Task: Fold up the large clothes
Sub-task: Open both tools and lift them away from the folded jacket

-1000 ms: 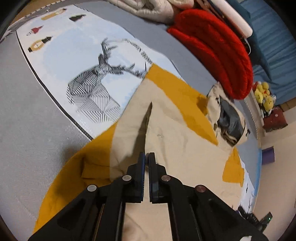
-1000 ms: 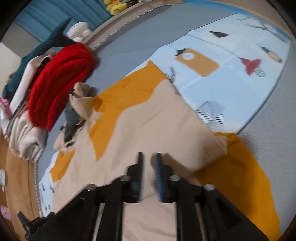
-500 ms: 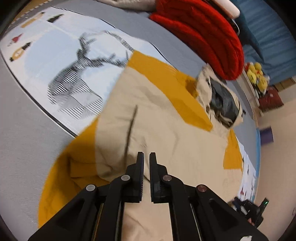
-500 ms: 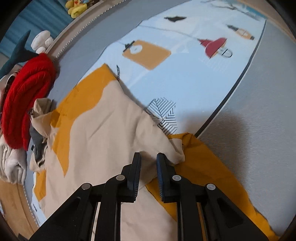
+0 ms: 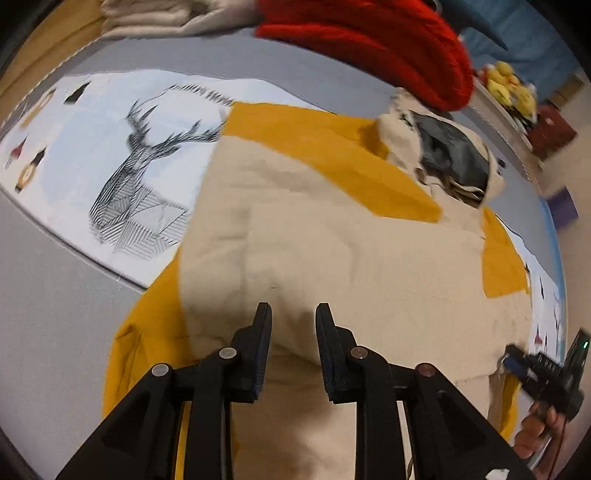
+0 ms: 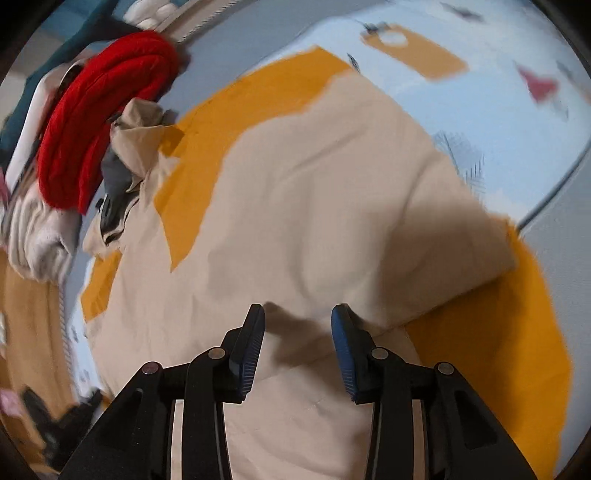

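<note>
No legible writing shows, perhaps through blur, on garment.

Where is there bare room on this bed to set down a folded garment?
Free: the grey cover left of the deer-print sheet, and the pale blue sheet right of the beige and mustard garment. Crowded: the far edge, where the red knit and cream blanket pile up.

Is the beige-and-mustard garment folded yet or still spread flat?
Partly folded: the beige-and-mustard garment has a beige panel lying doubled over its mustard layer, whose edge shows beneath. Both grippers are open above it.
</note>
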